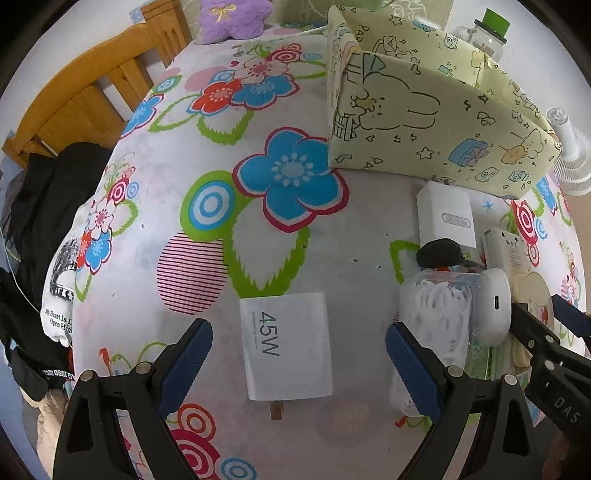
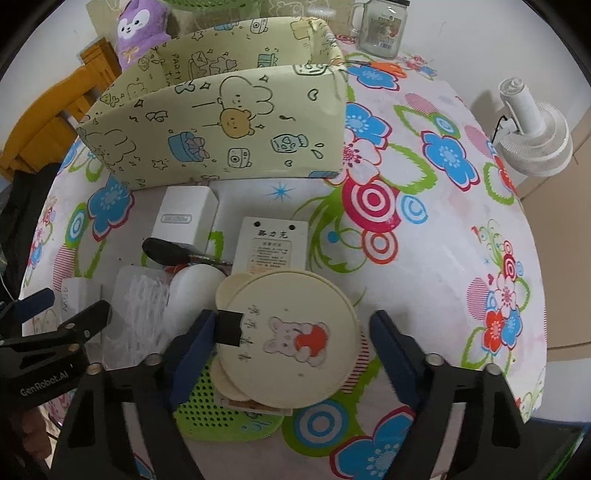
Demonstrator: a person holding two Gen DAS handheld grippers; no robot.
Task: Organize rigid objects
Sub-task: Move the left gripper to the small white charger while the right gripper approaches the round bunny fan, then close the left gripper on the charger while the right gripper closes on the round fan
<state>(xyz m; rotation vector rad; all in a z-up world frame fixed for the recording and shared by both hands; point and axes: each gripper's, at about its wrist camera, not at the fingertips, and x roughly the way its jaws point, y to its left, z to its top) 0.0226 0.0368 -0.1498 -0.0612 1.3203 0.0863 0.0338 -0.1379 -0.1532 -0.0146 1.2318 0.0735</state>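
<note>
**Two grippers over a floral table, box at the far edge**

Surface: a round table (image 2: 436, 258) under a cloth printed with flowers and rings. Nearest the left gripper (image 1: 299, 354) lies a white charger (image 1: 286, 347) marked 45W, flat on the cloth, plug prongs toward the camera. The left jaws stand wide apart on either side of it, pads clear of its sides; nothing is grasped. Just right of the charger sit a clear tub (image 1: 436, 325) and a white rounded device (image 1: 493, 306).

The right gripper (image 2: 291, 350) points steeply down over a cream round lid (image 2: 291, 339) bearing a rabbit picture, which rests on a green perforated mat (image 2: 207, 406). No earlier frame is given; the left pad is at or very near the lid's rim, the right pad stands clear, so no grip is seen.

Farther off: a black-handled tool (image 2: 170, 251), a white adapter (image 2: 186, 218) and a labelled white block (image 2: 273, 243), crowded together. Beyond them stands the open patterned box (image 2: 221, 140); bare cloth lies to its left and right. At the far edge are a glass jar (image 2: 380, 29), a purple plush (image 2: 138, 29), a white fan (image 2: 532, 129) and a wooden chair (image 1: 81, 99).
</note>
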